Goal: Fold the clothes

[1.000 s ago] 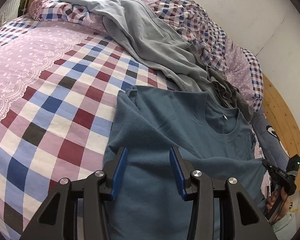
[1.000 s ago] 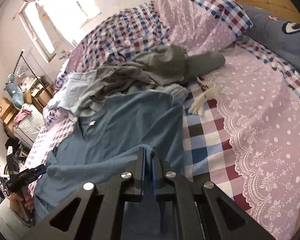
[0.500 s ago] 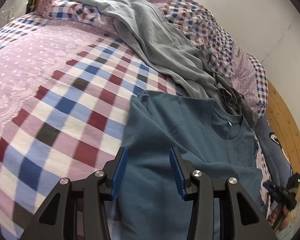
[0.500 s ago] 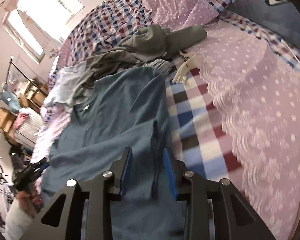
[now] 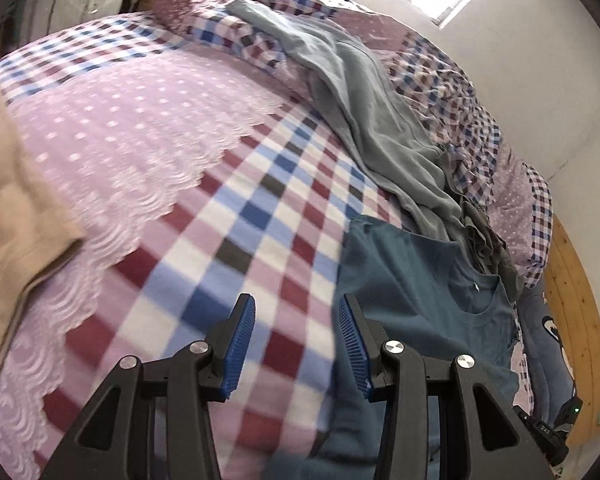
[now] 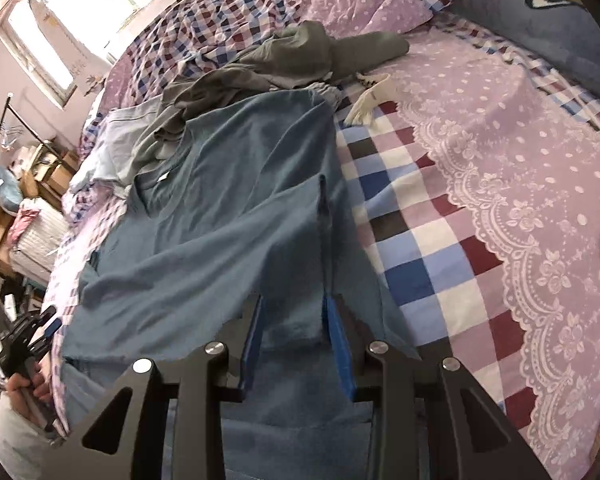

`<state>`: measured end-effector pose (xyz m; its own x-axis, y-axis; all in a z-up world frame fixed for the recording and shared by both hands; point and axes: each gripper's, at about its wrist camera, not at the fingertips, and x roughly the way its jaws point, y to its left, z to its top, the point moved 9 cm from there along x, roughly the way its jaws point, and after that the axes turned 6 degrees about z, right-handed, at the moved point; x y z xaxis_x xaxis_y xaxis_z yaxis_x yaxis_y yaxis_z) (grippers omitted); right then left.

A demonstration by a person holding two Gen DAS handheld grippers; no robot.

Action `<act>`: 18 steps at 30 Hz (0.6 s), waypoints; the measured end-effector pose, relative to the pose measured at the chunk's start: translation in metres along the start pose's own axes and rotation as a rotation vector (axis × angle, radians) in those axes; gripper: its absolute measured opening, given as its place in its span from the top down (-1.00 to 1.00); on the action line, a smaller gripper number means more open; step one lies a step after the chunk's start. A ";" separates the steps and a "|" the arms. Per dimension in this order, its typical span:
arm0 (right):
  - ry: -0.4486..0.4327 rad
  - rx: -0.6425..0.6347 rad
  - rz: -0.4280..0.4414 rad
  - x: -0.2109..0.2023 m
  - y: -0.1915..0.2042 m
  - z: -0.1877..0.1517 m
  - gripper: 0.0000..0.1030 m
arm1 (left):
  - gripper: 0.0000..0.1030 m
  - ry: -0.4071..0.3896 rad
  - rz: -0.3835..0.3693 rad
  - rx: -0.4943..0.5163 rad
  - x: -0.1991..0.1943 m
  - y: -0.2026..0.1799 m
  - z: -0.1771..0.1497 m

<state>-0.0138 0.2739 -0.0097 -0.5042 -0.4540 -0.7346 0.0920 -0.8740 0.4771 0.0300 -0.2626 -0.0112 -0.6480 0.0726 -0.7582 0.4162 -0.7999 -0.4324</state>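
Checked bedspread [image 5: 260,216] everywhere, and we see the blue T-shirt [image 6: 228,216] flat on it; our left gripper [image 5: 296,344] gapes over checks, our right gripper [image 6: 294,344] gapes empty over its sleeve.

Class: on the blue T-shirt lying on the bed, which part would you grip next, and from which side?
Probably the blue T-shirt's unfolded side edge, approached from the checked bedspread. That edge lies flat and exposed there; the far side is already folded over, and grey clothes crowd the collar.
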 end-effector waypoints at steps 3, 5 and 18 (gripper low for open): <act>-0.028 0.002 -0.013 -0.006 0.001 -0.001 0.32 | 0.10 0.018 0.010 -0.013 -0.006 0.014 -0.009; -0.042 -0.002 -0.036 -0.010 0.002 -0.003 0.32 | 0.10 0.023 0.007 -0.019 -0.011 0.019 -0.015; -0.165 0.012 -0.003 -0.051 0.014 -0.029 0.19 | 0.10 0.057 -0.049 -0.066 -0.048 0.025 -0.063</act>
<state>0.0380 0.2797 0.0210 -0.6384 -0.4161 -0.6475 0.0802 -0.8726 0.4818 0.1120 -0.2482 -0.0164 -0.6324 0.1457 -0.7608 0.4275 -0.7534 -0.4997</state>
